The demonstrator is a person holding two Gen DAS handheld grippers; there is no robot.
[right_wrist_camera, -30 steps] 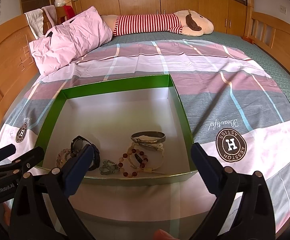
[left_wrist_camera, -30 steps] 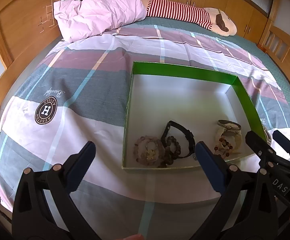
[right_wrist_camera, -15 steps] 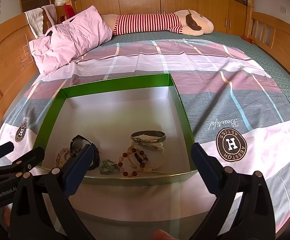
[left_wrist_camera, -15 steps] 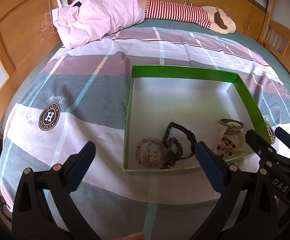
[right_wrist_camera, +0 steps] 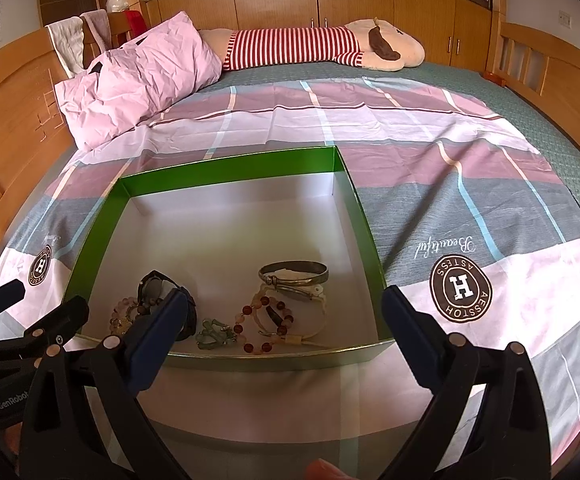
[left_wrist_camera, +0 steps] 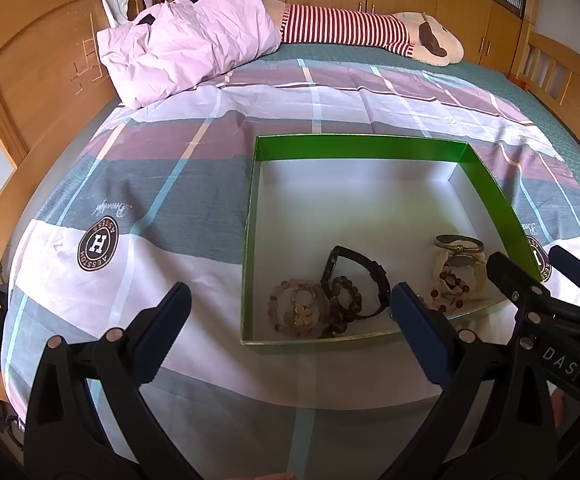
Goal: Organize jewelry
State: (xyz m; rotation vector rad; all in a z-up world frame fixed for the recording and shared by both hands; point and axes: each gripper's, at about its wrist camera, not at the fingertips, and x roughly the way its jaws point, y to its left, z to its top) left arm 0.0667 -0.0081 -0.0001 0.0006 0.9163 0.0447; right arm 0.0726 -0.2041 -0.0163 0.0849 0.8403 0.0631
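Note:
A shallow box with green walls [left_wrist_camera: 353,146] [right_wrist_camera: 230,168] and a white floor lies on the bed. Along its near edge sit a black watch [left_wrist_camera: 363,270] [right_wrist_camera: 152,284], a pale bead bracelet [left_wrist_camera: 295,308], a dark bead bracelet [left_wrist_camera: 345,294], a metal bangle [left_wrist_camera: 458,242] [right_wrist_camera: 293,272], a red bead bracelet [right_wrist_camera: 264,320] and a small green piece [right_wrist_camera: 212,334]. My left gripper [left_wrist_camera: 290,332] hovers open just short of the box's near left corner. My right gripper [right_wrist_camera: 286,332] hangs open over the box's near edge. Neither one holds anything.
The box rests on a plaid bedspread [left_wrist_camera: 170,184] [right_wrist_camera: 469,208]. A pink pillow [left_wrist_camera: 186,44] [right_wrist_camera: 138,80] and a striped plush toy [left_wrist_camera: 369,32] [right_wrist_camera: 309,46] lie at the far end. Wooden bed rails [left_wrist_camera: 38,80] [right_wrist_camera: 549,80] run along both sides.
The left gripper has drawn back and tilted up a little, so the box sits slightly farther away. The right gripper has barely moved. The jewelry lies as before.

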